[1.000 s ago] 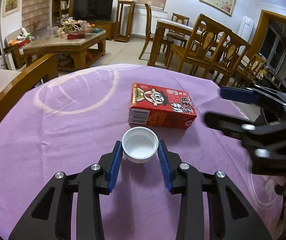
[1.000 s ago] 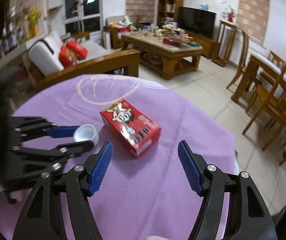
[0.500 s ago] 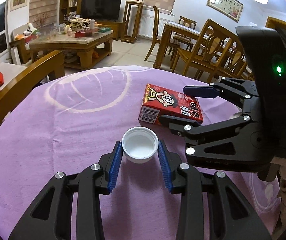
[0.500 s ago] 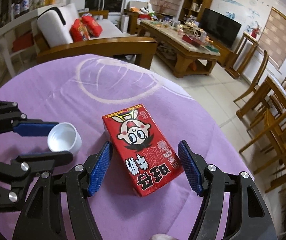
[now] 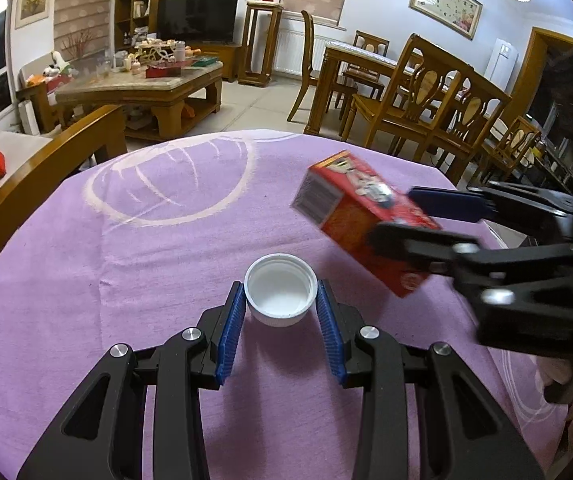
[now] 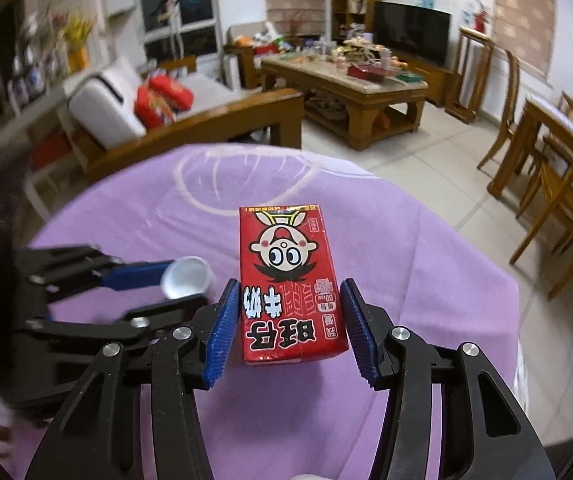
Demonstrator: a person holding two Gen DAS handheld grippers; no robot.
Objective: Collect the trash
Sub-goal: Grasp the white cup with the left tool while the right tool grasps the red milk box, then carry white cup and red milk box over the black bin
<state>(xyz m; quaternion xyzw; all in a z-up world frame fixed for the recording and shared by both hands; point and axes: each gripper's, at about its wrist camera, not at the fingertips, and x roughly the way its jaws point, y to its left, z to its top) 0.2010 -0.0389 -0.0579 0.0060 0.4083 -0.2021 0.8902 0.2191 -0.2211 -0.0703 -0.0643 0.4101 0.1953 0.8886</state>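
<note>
Left camera catches the carton's (image 5: 360, 222) barcode end, tilted, lifted off the purple cloth (image 5: 126, 264); right camera shows its cartoon face instead. Right gripper (image 6: 288, 330) is closing on the carton, blue pads against both sides. Left gripper (image 5: 280, 334) sits half open, pinching the white cap (image 5: 280, 294) above the cloth.

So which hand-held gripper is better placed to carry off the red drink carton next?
Right. The right hand-held gripper has the red drink carton between its closing jaws, apparently tilted off the purple tablecloth. The left hand-held gripper is clamped on the white plastic cap.
</note>
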